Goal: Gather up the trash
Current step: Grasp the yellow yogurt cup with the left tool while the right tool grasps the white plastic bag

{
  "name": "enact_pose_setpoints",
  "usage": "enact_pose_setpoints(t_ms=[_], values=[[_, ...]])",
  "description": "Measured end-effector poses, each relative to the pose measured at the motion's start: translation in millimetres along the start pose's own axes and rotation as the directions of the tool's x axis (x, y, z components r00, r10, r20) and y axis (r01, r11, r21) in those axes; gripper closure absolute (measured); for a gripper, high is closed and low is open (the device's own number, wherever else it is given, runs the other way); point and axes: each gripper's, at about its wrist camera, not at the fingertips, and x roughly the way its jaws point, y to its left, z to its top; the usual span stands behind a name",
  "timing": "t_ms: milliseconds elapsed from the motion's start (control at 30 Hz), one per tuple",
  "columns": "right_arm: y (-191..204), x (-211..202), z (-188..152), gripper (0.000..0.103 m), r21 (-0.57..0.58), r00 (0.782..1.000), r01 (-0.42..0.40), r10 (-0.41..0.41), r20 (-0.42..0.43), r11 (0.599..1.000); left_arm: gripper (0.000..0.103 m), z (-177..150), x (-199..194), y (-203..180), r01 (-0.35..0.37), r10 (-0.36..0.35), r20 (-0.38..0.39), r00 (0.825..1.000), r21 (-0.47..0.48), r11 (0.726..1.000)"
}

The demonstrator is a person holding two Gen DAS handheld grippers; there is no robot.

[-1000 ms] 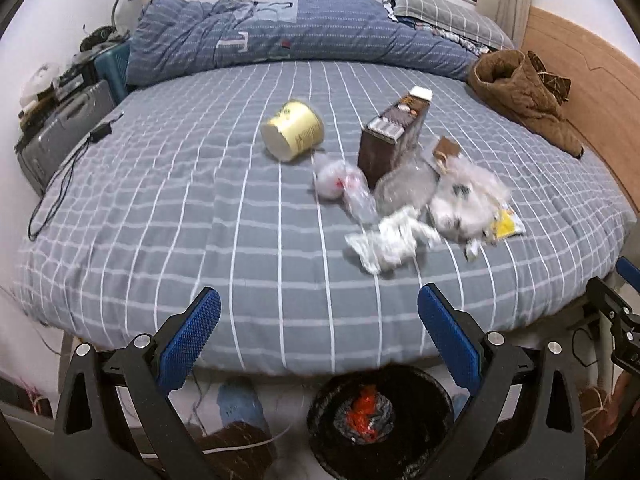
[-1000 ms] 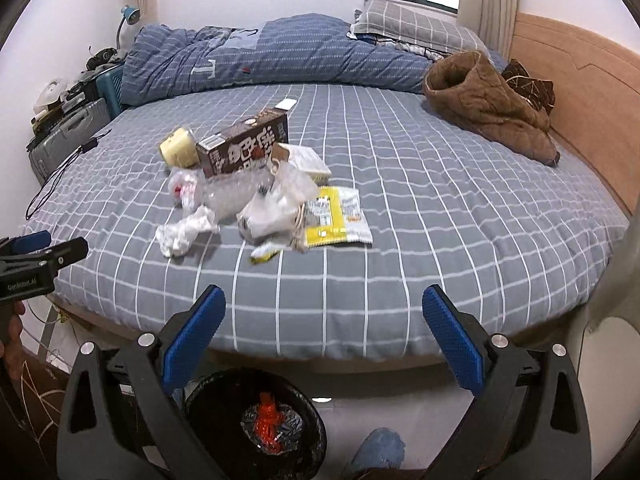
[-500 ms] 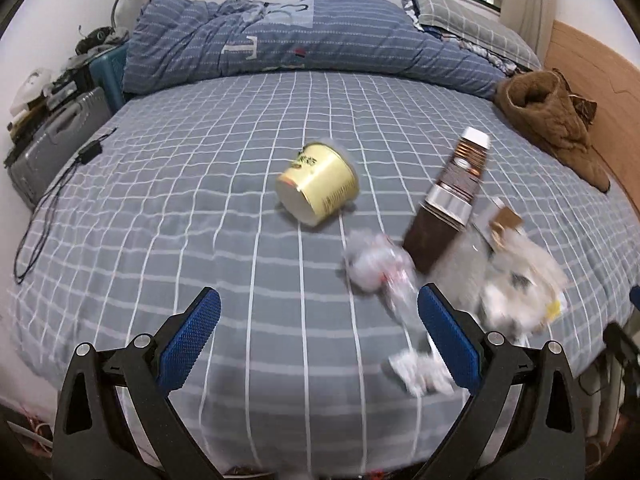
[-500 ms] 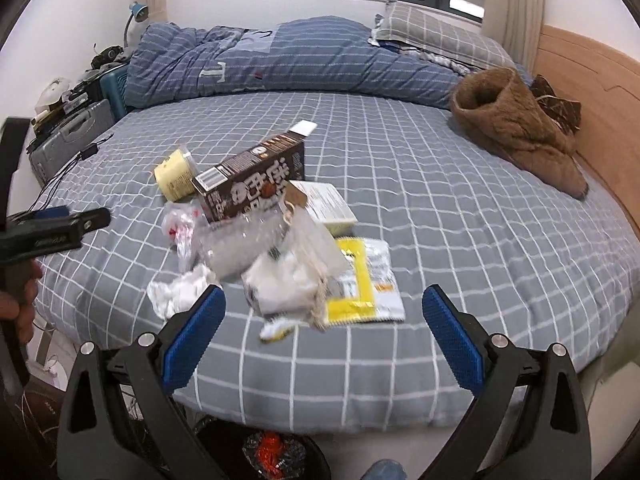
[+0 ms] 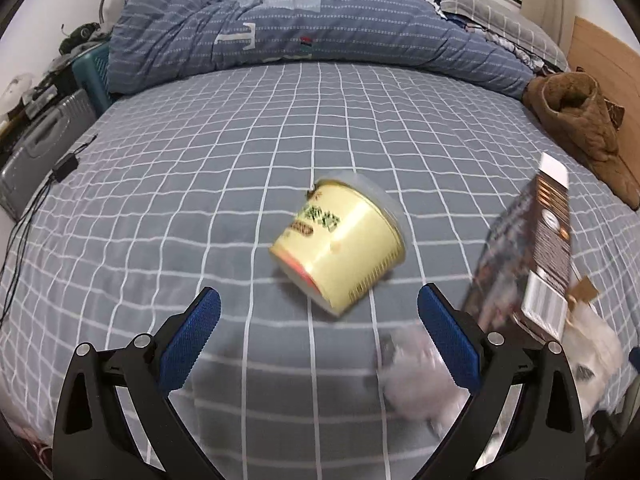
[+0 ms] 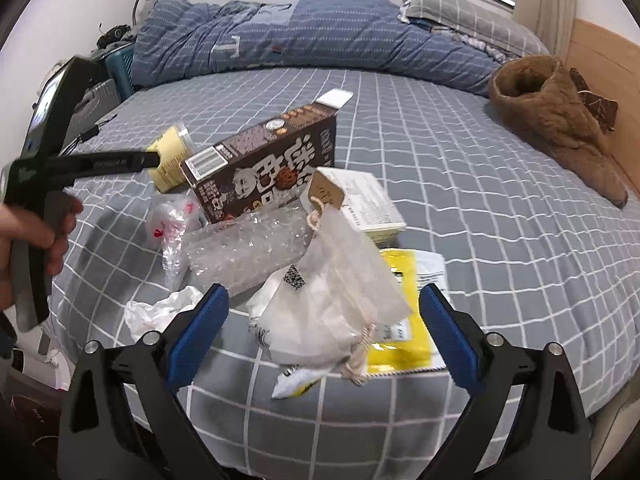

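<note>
Gaping wide and empty, left tongs point(image 5: 319, 316) face the yellow cup point(image 5: 339, 245); right tongs point(image 6: 323, 312) likewise

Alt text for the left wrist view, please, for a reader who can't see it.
The open left gripper hovers over a grey checked bed, its blue-padded fingers framing a yellow cup lying on its side. A brown carton and blurred plastic wrap lie right; a blue duvet is heaped behind.

Both tongs have closed in: left tongs point(image 5: 318, 312) on the yellow cup point(image 5: 340, 246).
</note>
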Motion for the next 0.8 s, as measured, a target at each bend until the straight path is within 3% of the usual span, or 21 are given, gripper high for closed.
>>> enact_pose_setpoints(t_ms=[300, 467, 533, 800], values=[[5, 33, -1, 0.023, -0.017, 0.999, -0.021, 0.020, -0.036, 1.000, 0.006, 16, 38, 0, -0.004, 0.004, -0.014, 1.000, 0.032, 0.999], [0, 46, -4, 0.042, -0.004, 0.996, -0.025, 0.025, -0.081, 1.000, 0.009, 20, 55, -1, 0.000, 0.001, -0.015, 1.000, 0.070, 0.998], [-1, 47, -6, 0.049, 0.000, 0.996, -0.023, 0.023, -0.088, 1.000, 0.021, 22, 60, -1, 0.021, -0.019, -0.027, 0.999, 0.078, 0.997], [-2, 52, -8, 0.068, 0.004, 0.993, -0.040, 0.040, -0.115, 0.999, 0.022, 25, 67, -4, 0.011, -0.010, -0.011, 1.000, 0.096, 0.995]])
